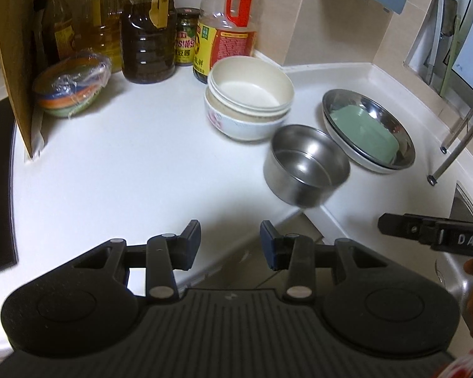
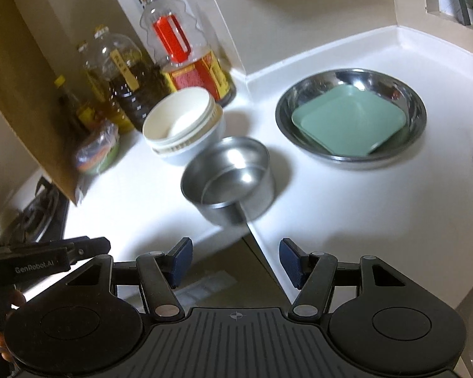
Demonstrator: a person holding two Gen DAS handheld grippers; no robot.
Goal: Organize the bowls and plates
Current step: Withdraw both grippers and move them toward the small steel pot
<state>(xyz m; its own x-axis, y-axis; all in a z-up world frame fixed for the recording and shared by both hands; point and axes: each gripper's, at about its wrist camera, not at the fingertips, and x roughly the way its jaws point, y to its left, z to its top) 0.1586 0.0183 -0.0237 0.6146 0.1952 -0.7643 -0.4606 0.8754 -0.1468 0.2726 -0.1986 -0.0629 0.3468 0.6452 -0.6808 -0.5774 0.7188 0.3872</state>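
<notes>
Near frame center, the steel bowl (image 2: 228, 178) sits loose beside the stacked cream bowls (image 2: 183, 126); I hold my left gripper (image 1: 230, 244) and right gripper (image 2: 235, 261) wide and empty, ready to nest it.

Steel bowl (image 1: 306, 165) upright near counter edge (empty, blurred).

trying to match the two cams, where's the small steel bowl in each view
Left wrist: small steel bowl right of centre, at the counter's front edge.
Right wrist: small steel bowl just left of centre, at the same edge.
Shared landmark: the green square plate in the wide steel bowl.
</notes>
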